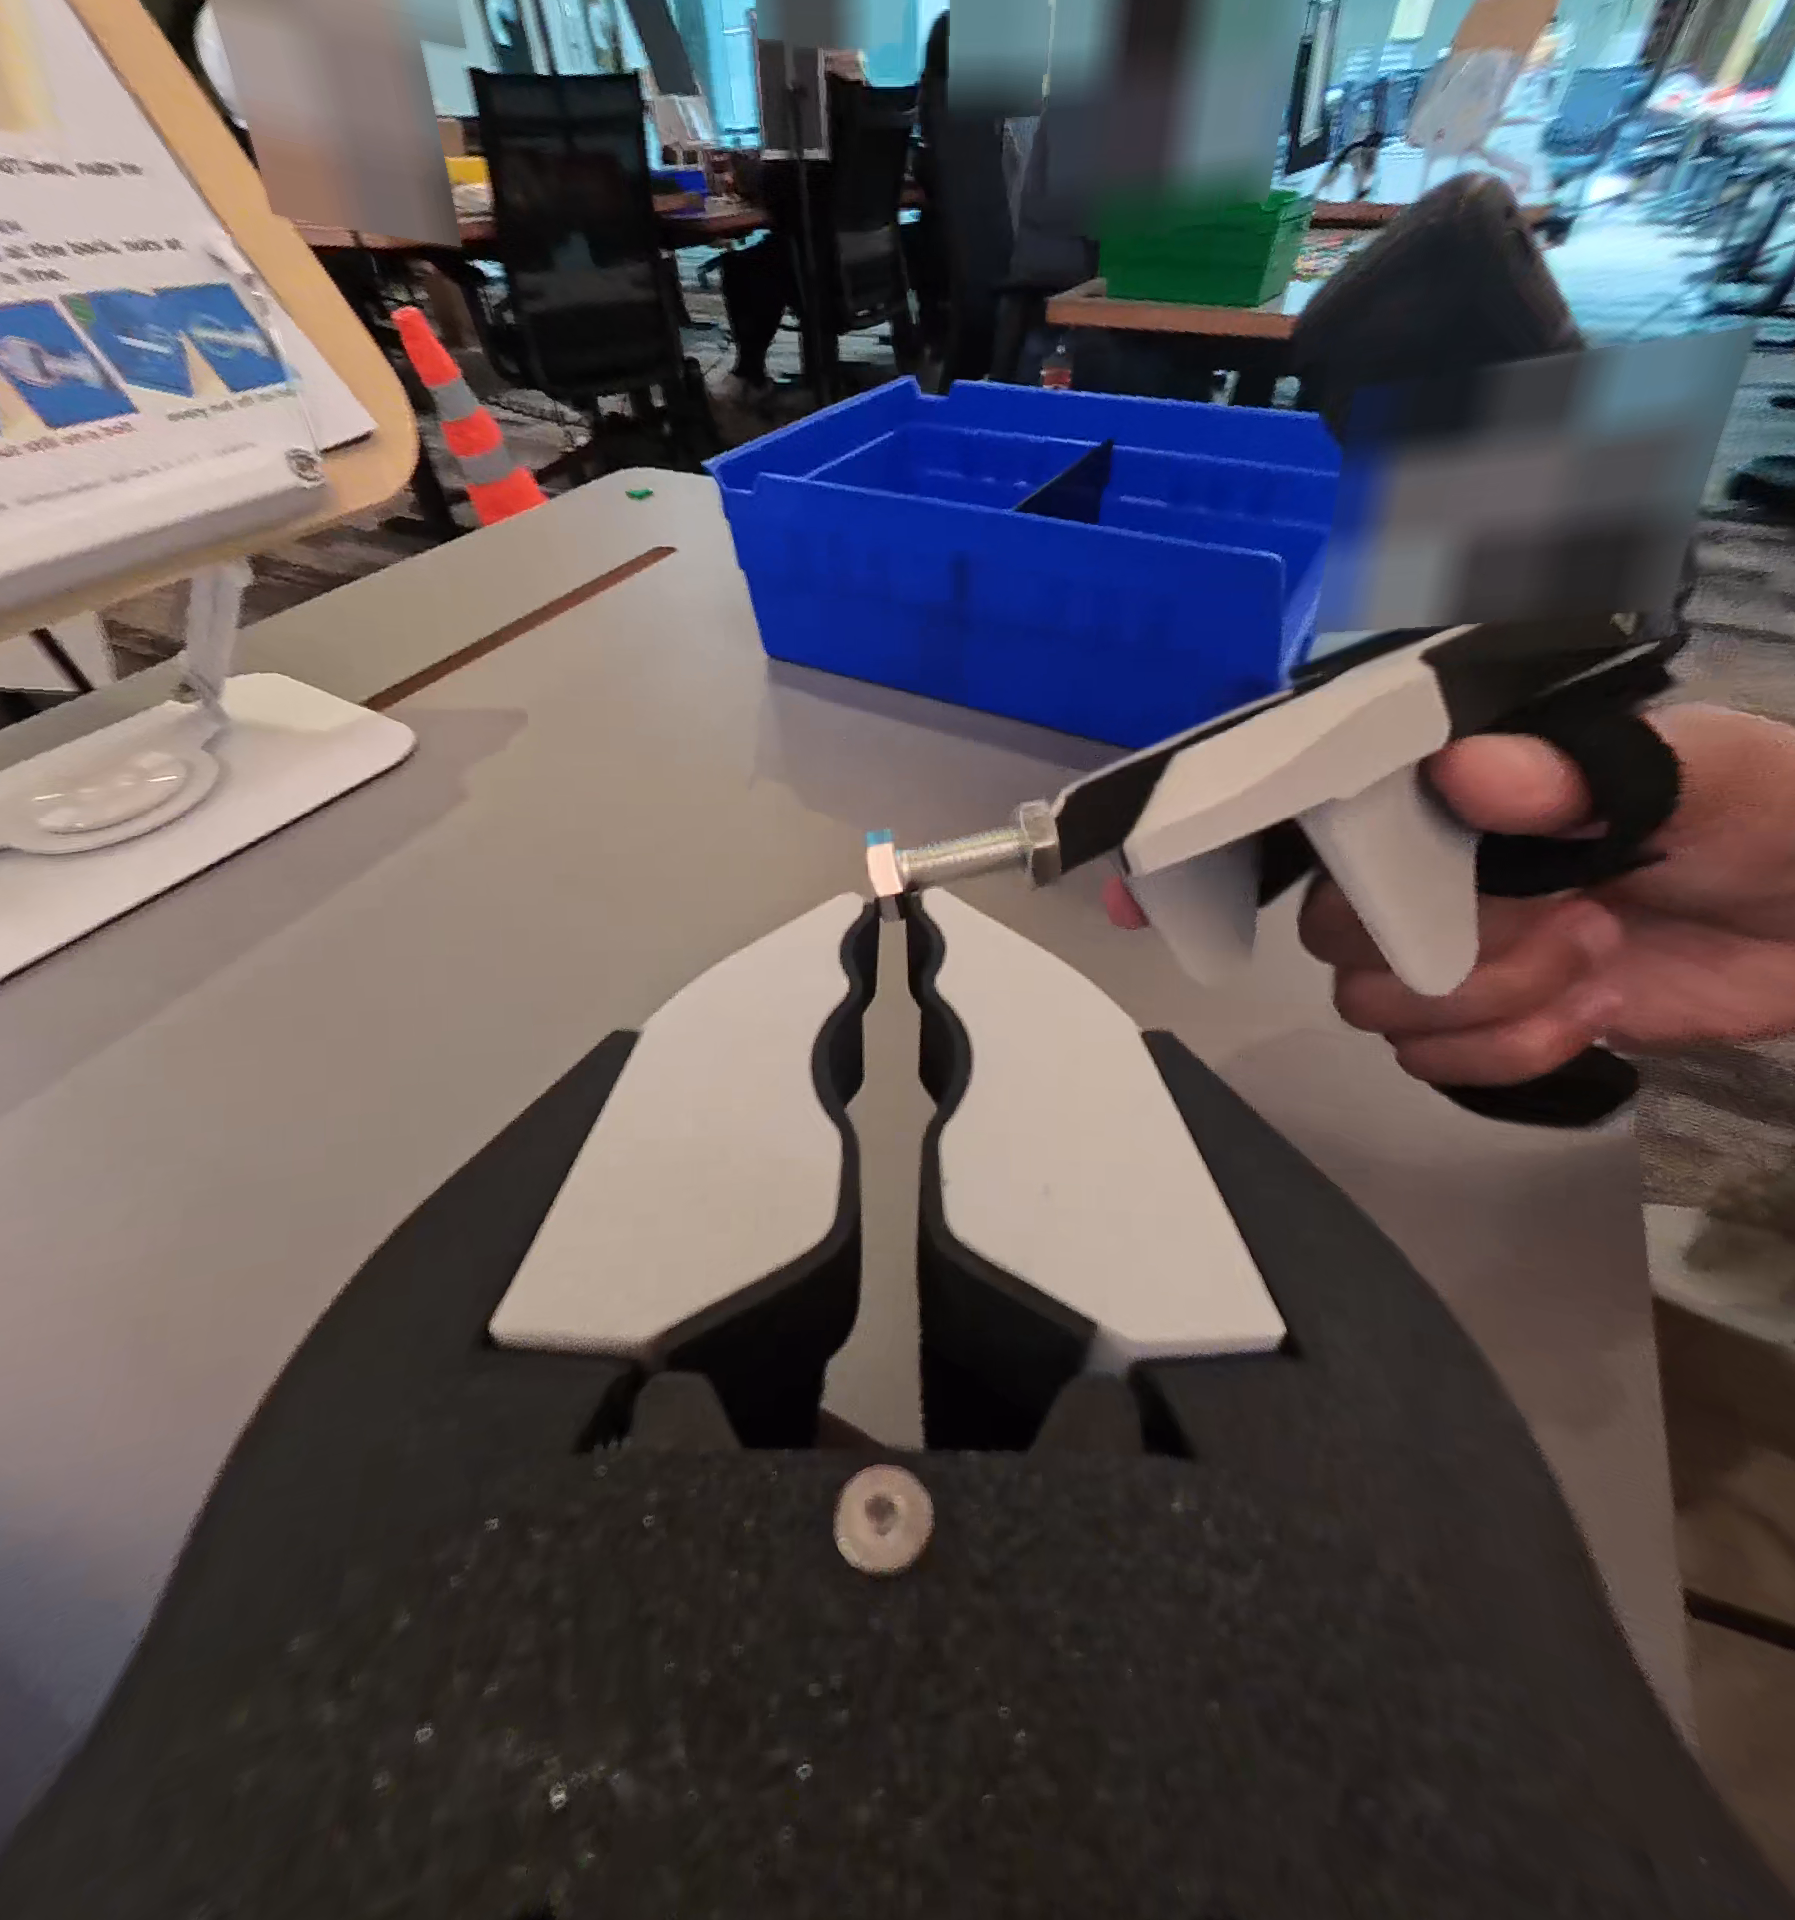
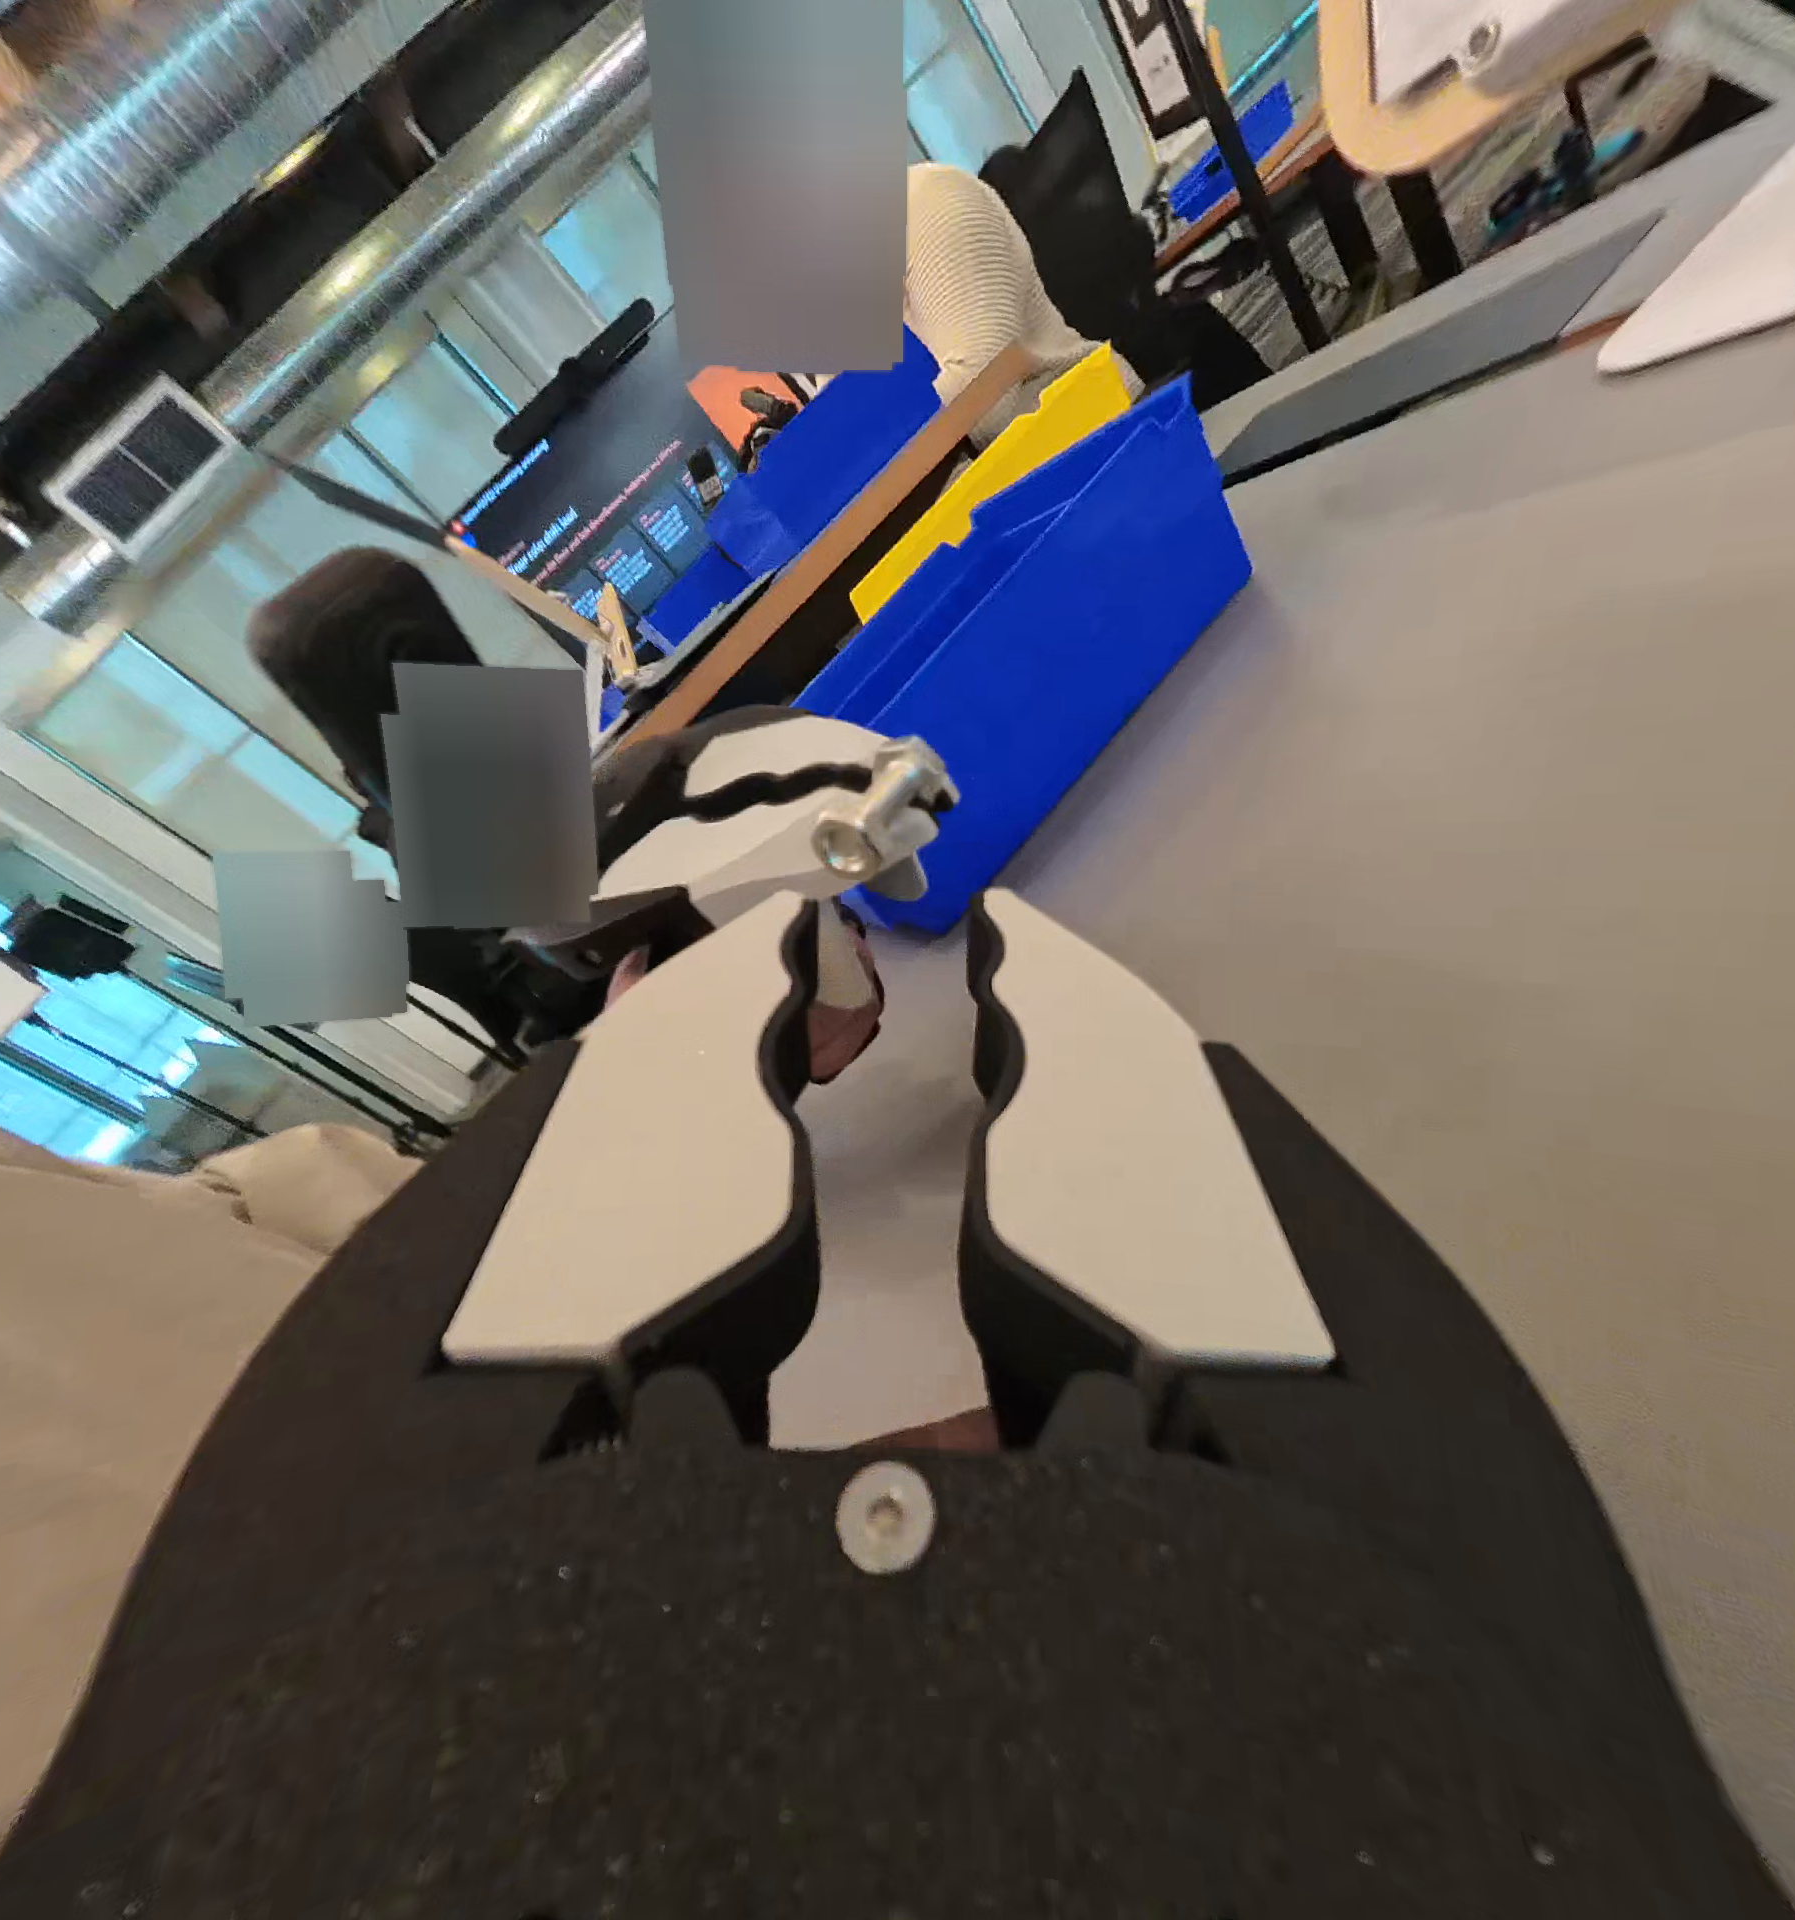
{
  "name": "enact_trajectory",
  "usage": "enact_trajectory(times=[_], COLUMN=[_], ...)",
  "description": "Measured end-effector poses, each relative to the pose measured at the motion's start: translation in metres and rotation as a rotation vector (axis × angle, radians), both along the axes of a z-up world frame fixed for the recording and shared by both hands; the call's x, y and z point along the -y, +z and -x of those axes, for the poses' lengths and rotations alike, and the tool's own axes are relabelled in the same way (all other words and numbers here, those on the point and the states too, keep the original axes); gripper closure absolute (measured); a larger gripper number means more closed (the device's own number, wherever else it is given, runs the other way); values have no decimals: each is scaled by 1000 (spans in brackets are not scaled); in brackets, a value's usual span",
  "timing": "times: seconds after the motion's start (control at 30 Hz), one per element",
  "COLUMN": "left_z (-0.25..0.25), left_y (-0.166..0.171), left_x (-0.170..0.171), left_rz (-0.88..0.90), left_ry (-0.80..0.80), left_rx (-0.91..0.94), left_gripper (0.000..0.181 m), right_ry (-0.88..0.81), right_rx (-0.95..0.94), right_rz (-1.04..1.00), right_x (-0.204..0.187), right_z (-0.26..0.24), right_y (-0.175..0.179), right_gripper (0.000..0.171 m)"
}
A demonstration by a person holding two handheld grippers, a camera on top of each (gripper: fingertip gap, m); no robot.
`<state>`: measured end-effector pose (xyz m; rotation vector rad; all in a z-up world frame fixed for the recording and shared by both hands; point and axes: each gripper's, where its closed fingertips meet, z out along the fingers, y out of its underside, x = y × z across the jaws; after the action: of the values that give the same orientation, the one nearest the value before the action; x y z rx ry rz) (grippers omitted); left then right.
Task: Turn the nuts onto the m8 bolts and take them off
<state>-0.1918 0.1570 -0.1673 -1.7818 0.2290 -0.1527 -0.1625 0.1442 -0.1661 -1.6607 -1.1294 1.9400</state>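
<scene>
A silver M8 bolt [image 1: 966, 857] hangs level above the grey table [image 1: 560, 831], with a silver nut [image 1: 885, 881] on its threaded end. My left gripper [image 1: 893, 912] is shut on the nut from below. My right gripper [image 1: 1059, 836] comes in from the right, its tips at the bolt head [image 1: 1033, 831]. In the right wrist view the right gripper [image 2: 888, 920] is open and empty. The bolt head [image 2: 843, 844] sits just beyond its tips, a little to the left, outside the gap. The left gripper [image 2: 924, 805] holds the far end there.
A blue divided bin [image 1: 1028, 603] stands on the table behind the bolt; it also shows in the right wrist view [image 2: 1080, 644]. A sheet on a white stand [image 1: 93, 343] is at the left. A hand [image 1: 1599, 935] holds the right gripper. An orange cone [image 1: 467, 426] stands beyond the table. Both grippers' tips are close together, under 4 cm apart.
</scene>
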Motion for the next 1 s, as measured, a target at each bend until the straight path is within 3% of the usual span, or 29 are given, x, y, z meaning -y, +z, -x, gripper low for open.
enact_trajectory(times=[0.17,0.27,0.4,0.73,0.9,1.0], left_z=[4,1,1,-3,-3,-2], left_y=[-5,-11,-15,-29,-37,-41], left_x=[-1,-1,-2,-6,-9,-12], left_rz=[-11,7,40,231,341,392], left_ry=[111,138,127,33,12,13], left_rx=[-177,-241,-247,-105,-60,-29], left_gripper=[176,176,176,176,176,176], right_ry=[-22,-48,-72,-98,-111,-126], right_rx=[6,28,55,150,189,193], right_rz=[192,178,53,-792,-1457,-1737], right_x=[3,2,1,-12,-23,-28], right_z=[11,14,12,10,11,13], right_y=[-2,-8,-14,-29,-34,-35], right_gripper=[145,157,157,157,157,157])
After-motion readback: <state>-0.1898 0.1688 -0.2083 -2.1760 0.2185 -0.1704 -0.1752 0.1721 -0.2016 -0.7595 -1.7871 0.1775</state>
